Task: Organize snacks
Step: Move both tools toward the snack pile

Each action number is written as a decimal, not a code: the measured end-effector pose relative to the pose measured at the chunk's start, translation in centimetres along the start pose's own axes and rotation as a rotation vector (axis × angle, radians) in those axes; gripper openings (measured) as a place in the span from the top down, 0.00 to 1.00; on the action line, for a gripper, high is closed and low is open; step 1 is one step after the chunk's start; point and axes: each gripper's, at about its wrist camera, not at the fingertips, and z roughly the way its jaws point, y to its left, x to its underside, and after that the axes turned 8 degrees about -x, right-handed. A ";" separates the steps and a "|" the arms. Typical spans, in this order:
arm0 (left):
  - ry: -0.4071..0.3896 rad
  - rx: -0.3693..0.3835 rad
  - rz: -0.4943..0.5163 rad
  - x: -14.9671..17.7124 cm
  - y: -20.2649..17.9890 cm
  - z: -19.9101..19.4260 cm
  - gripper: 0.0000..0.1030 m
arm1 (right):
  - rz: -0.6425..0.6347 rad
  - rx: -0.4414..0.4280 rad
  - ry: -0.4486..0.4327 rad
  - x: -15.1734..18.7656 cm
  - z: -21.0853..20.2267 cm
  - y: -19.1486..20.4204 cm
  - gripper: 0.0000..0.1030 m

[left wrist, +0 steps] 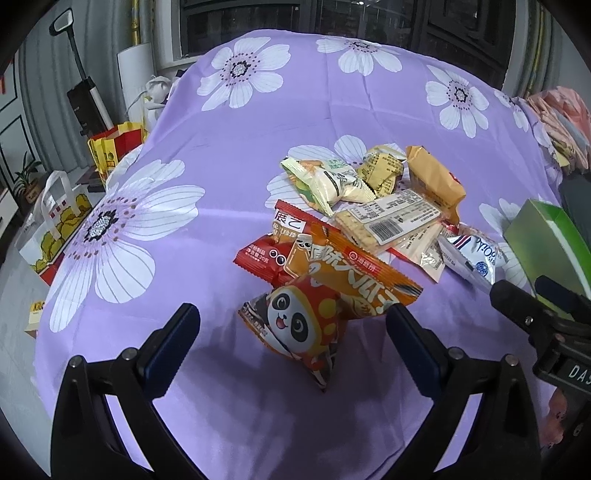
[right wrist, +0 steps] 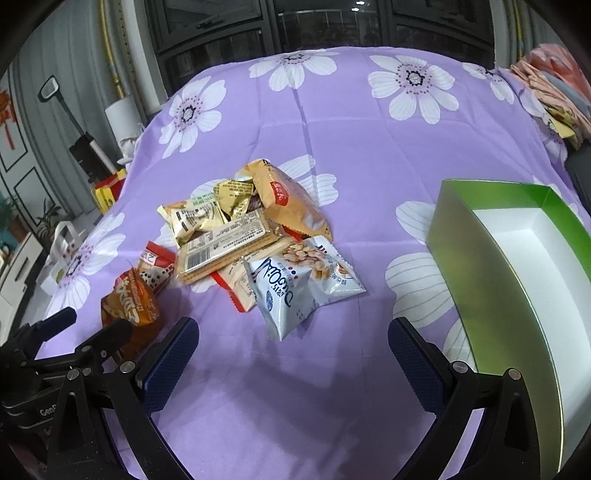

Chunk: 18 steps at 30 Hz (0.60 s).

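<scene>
Nearest the left gripper (left wrist: 291,325), jaws spread and empty, lay the panda packet (left wrist: 299,325); right gripper (right wrist: 293,339) likewise empty. Sorting unstarted: green box (right wrist: 461,236) held nothing. Next: grip one packet.

Dim indoor light, cool purple cast, strong fisheye bend in both views
Soft overhead light falls on the flowered cloth (left wrist: 258,129); two small lamp reflections glint in the dark window (right wrist: 354,11) at the top of the right wrist view. Blurred shadows pool under the left gripper (left wrist: 291,317) and the right gripper (right wrist: 293,332). The foil wrappers (right wrist: 207,218) and the green box (right wrist: 480,258) wall carry a mild sheen. Edges curve and fall into black vignette; distant corners look soft and grainy
</scene>
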 end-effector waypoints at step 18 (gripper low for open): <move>0.028 0.139 -0.129 -1.0 2.0 -0.5 0.22 | 0.033 -0.103 0.021 -1.2 -0.8 0.9 0.24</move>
